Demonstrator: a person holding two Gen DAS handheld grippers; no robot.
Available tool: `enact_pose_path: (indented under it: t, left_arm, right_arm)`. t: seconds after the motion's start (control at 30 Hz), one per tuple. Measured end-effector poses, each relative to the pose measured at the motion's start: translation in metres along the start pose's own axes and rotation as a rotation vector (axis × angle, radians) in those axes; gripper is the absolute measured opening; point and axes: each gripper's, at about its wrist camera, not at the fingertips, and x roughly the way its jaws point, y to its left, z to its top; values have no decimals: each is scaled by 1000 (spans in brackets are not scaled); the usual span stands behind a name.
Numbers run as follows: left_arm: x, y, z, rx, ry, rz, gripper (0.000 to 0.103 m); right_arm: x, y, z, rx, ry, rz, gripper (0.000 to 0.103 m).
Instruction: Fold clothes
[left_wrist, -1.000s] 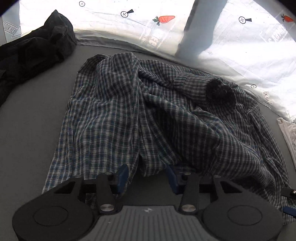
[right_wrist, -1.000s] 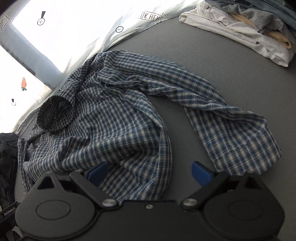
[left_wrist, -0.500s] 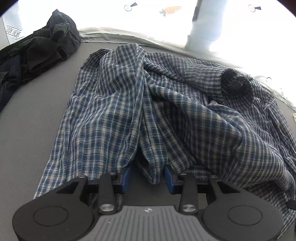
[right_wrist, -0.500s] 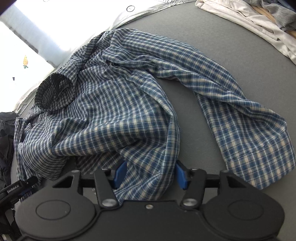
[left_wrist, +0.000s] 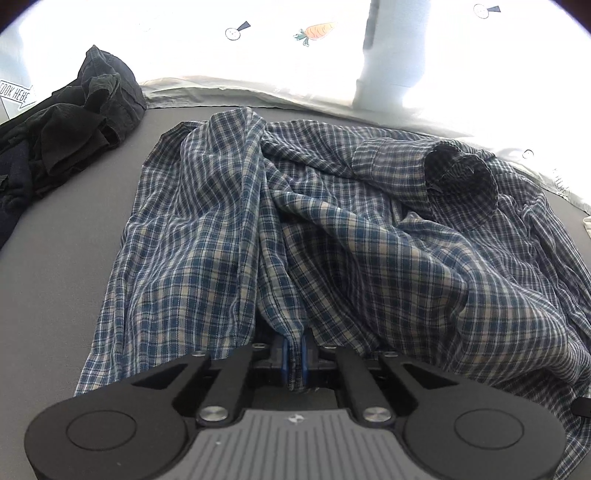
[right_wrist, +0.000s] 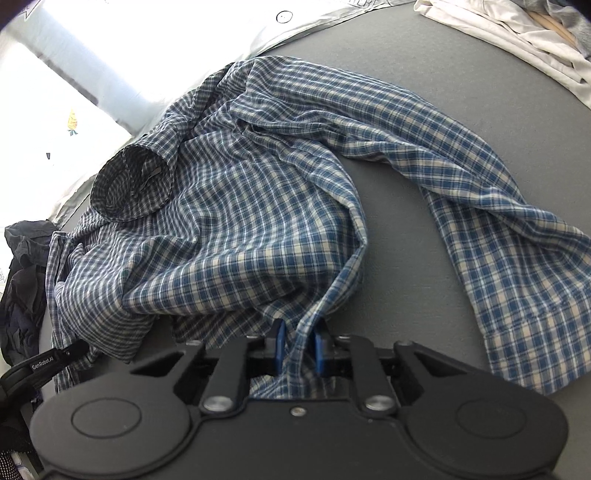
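A blue-and-white plaid shirt lies crumpled on the grey surface, its collar standing open at the far right. My left gripper is closing, its blue pads pinching a fold of the shirt's near hem. In the right wrist view the same plaid shirt spreads out, one sleeve stretching to the right. My right gripper is closing too, with a gathered bit of hem pressed between its blue pads.
A heap of dark clothes lies at the far left. A pile of white and grey garments sits at the far right. A pale printed sheet borders the back of the grey surface. The other gripper's tip shows at lower left.
Both grippers went from open with pads astride the shirt's hem to pinched on it. The cloth has bunched up between each pair of pads.
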Motion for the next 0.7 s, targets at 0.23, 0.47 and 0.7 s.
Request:
enact_pose_path:
  t: [0.23, 0.47, 0.7]
  left_arm:
    - [-54, 26, 22, -45, -137, 26, 5]
    - [-131, 56, 47, -88, -313, 24, 3]
    - [-196, 76, 45, -82, -402, -2, 3]
  right_arm:
    - [-47, -9, 3, 66, -167, 81, 3]
    - [-116, -11, 2, 90, -377, 202, 2]
    - [-185, -10, -11, 113, -526, 294, 2]
